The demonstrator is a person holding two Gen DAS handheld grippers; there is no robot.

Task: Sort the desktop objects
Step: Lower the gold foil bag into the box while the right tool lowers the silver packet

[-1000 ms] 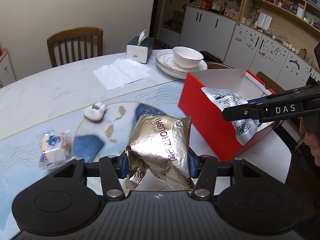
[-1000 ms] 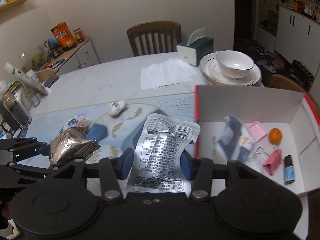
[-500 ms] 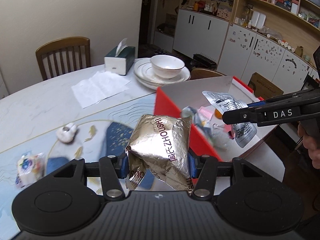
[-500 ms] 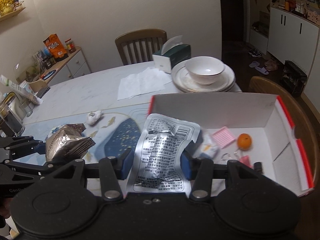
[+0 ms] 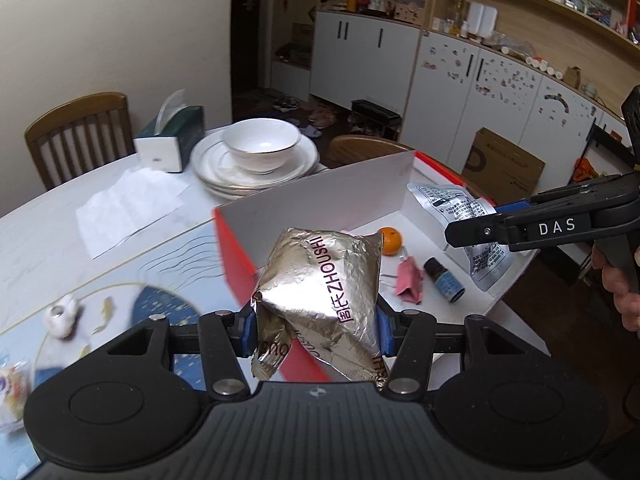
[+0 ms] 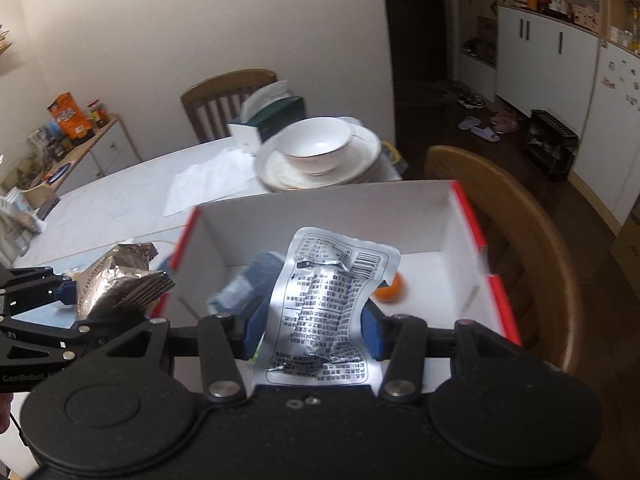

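both grippers moved over the red box [image 5: 240,248]; left gripper [image 5: 316,330] pinches gold pouch [image 5: 324,280], right gripper [image 6: 310,328] silver pouch [image 6: 324,300]

left hand-held gripper [image 5: 316,326]: matte black, blue pads, silver screws | right hand-held gripper [image 6: 310,326]: same (white "DAS" marking)

A white bowl [image 5: 261,148] sits on stacked plates [image 5: 256,174]. Just left of the plates stands a tissue box [image 5: 170,140]. A wooden chair [image 5: 78,136] stands farther left of them.
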